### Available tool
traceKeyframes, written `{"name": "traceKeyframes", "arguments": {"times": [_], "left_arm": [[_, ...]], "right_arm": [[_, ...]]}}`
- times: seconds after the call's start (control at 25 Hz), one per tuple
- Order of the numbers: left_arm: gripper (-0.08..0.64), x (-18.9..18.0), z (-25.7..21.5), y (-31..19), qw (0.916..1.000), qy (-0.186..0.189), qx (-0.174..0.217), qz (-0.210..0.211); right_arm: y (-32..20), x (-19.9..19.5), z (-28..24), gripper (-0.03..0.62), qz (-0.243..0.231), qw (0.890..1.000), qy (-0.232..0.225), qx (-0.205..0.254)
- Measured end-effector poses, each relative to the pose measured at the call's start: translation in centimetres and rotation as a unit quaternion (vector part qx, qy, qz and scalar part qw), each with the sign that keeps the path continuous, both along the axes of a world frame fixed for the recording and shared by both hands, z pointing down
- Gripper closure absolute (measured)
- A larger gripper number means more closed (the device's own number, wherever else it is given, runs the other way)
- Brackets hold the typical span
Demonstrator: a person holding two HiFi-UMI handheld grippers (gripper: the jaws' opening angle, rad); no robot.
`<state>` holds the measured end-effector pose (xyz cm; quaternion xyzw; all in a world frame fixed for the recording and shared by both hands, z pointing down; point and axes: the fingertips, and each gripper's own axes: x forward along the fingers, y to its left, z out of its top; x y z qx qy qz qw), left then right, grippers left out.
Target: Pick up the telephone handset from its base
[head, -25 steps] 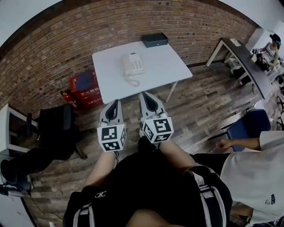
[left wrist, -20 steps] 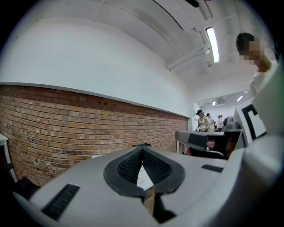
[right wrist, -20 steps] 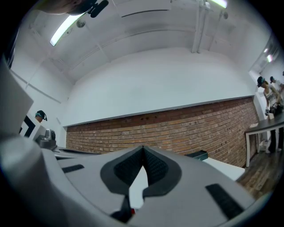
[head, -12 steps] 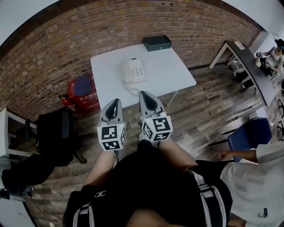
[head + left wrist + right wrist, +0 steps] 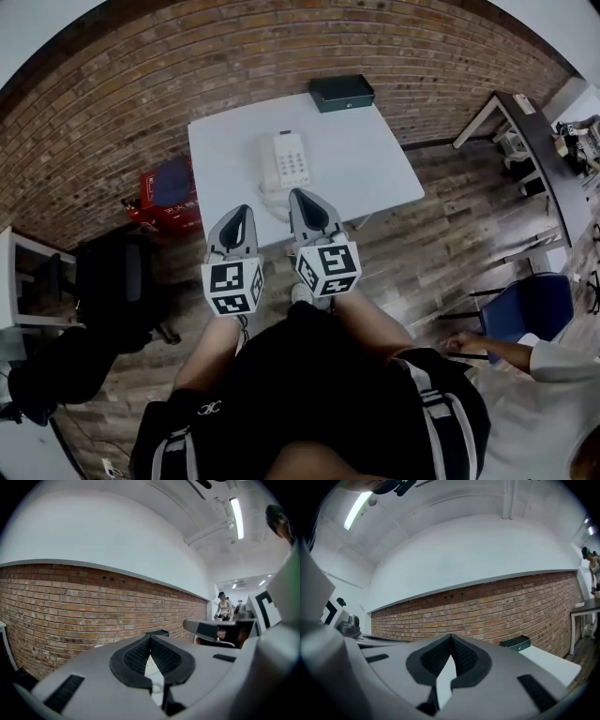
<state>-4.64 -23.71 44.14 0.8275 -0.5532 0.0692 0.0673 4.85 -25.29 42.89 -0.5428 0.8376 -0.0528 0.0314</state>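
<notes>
The white telephone [image 5: 287,160] sits on the white table [image 5: 375,169] with its handset [image 5: 272,165] resting along the left side of the base and a coiled cord hanging toward the near edge. My left gripper [image 5: 236,214] hovers just short of the table's near edge, jaws shut and empty. My right gripper [image 5: 302,197] reaches over the near edge, close to the phone's front, also shut and empty. In the left gripper view the pads [image 5: 140,656] meet at the tip. In the right gripper view the pads [image 5: 461,657] also meet.
A black box [image 5: 342,92] lies at the table's far edge against the brick wall. Red boxes [image 5: 173,192] stand left of the table, a dark chair [image 5: 112,281] further left. A blue chair [image 5: 520,302], a person's arm [image 5: 487,347] and a desk [image 5: 539,150] are on the right.
Both grippers have come forward together toward the table. The phone and table now lie much closer to the fingertips. Both stay shut.
</notes>
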Motion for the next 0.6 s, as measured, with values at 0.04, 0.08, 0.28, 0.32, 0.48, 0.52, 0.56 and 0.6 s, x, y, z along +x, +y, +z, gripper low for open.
{"name": "traceKeyframes", "arguments": {"times": [0.04,0.08,0.28,0.32,0.48,0.52,0.56,0.6], "left_arm": [[0.557,0.3,0.1,-0.9,1.0000,-0.001,-0.002,-0.001],[0.557,0.6,0.3,-1.8,1.0000,-0.001,-0.004,-0.003],[0.557,2.3,0.6,-6.1,0.9998,-0.006,-0.013,-0.011],[0.557,2.4,0.6,-6.9,0.9998,-0.006,-0.014,-0.016],[0.557,2.5,0.5,-9.4,0.9991,0.000,-0.017,-0.039],[0.557,2.4,0.6,-9.8,0.9989,0.000,-0.018,-0.043],[0.557,2.3,0.8,-10.2,0.9987,0.000,-0.019,-0.047],[0.557,2.1,1.0,-10.6,0.9985,0.000,-0.021,-0.050]], "right_arm": [[-0.9,0.2,0.2,0.594,-0.003,1.000,0.000,-0.003],[-1.9,0.4,0.3,0.594,-0.006,1.000,0.000,-0.005],[-6.8,1.3,0.9,0.594,-0.024,1.000,-0.002,-0.019],[-7.7,1.3,1.0,0.594,-0.029,0.999,-0.002,-0.021],[-10.3,1.2,1.7,0.595,-0.049,0.998,0.002,-0.030],[-10.9,1.2,2.0,0.594,-0.052,0.998,0.003,-0.034],[-11.4,1.1,2.2,0.594,-0.053,0.998,0.002,-0.037],[-12.0,1.1,2.5,0.594,-0.053,0.998,0.001,-0.041]]}}
